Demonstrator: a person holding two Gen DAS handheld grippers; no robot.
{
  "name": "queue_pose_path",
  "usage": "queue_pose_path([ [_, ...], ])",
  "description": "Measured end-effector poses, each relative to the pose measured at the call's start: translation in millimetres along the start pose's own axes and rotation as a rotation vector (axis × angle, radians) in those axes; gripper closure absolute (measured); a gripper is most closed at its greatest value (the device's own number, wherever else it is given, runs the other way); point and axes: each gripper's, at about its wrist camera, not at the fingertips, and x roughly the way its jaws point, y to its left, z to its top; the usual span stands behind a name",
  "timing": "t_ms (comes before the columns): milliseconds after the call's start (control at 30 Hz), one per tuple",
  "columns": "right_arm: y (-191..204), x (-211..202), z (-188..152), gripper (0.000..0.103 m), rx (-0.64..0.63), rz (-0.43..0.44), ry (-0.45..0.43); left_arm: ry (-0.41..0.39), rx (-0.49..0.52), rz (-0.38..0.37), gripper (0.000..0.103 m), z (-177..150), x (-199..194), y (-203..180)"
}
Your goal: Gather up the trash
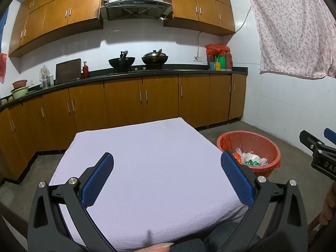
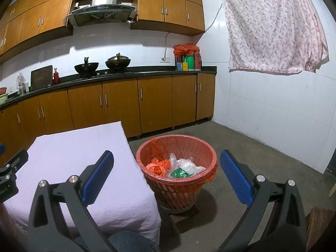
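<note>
Both tongs stand wide open and hold nothing. Left tongs (image 1: pixel 167 176) hang over the near part of the tabletop (image 1: pixel 147 147), which is covered by a pale lilac cloth with nothing lying on it between the blue pads (image 1: pixel 98 180). Right tongs (image 2: pixel 167 176) sit over the gap beside the tabletop's right edge, their left pad above the cloth and their right pad above the concrete floor (image 2: pixel 262 168).

Ahead of the right tongs, between the two pads, stands the bin (image 2: pixel 212 153), a red lattice basket lined with an orange bag, just beside the tabletop's right side. Inside it lies the trash (image 2: pixel 178 168): a crumpled orange bag, clear and white plastic, and a shiny green wad. From the left tongs the bin (image 1: pixel 271 145) shows to the right, past the right pad, with the same trash (image 1: pixel 252 159) in it.

Part of the right tongs' black frame shows at the far right of the left view. Beyond the tabletop runs a kitchen counter with two woks (image 1: pixel 121 62).
</note>
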Motion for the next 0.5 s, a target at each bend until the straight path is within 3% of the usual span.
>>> queue_pose_path([
  [500, -0.9, -0.2, 0.9, 0.004, 0.001, 0.0, 0.001, 0.002, -0.001, 0.001, 0.002, -1.1, 0.7, 0.9],
])
